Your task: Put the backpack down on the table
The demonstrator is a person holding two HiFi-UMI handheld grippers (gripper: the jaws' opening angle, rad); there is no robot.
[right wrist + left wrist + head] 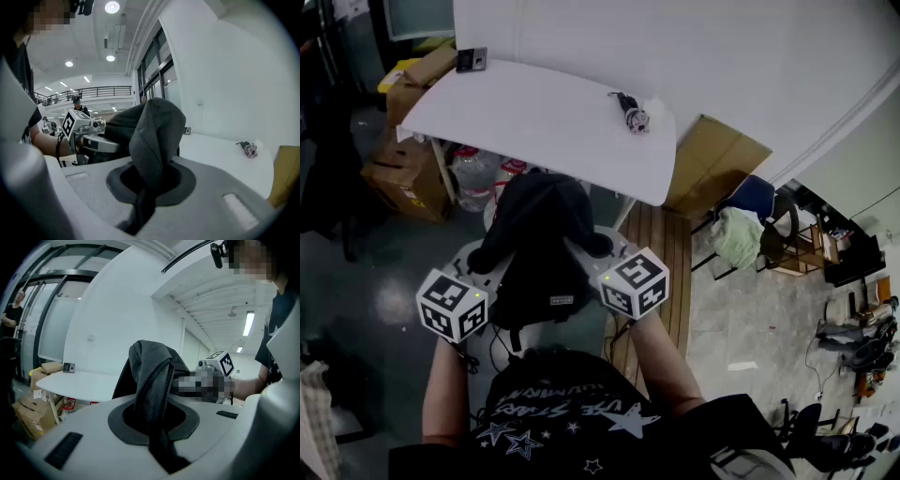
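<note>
A black backpack [539,246] hangs in the air between my two grippers, in front of the near edge of the white table [534,127]. My left gripper [490,269] is shut on a dark webbing strap of the backpack [152,373], which runs down into its jaw slot. On the other side, my right gripper [598,248] is shut on a fold of the backpack's grey-black fabric [152,129]. The bag's lower part is hidden behind the grippers and the person's body. The table [220,154] lies just beyond the bag.
On the table lie a small dark bundle [630,112] at the far right and a small black device [471,60] at the far left corner. Cardboard boxes [405,173] and water bottles [478,180] sit under and left of it. A wooden panel [717,159] and chair [750,220] stand right.
</note>
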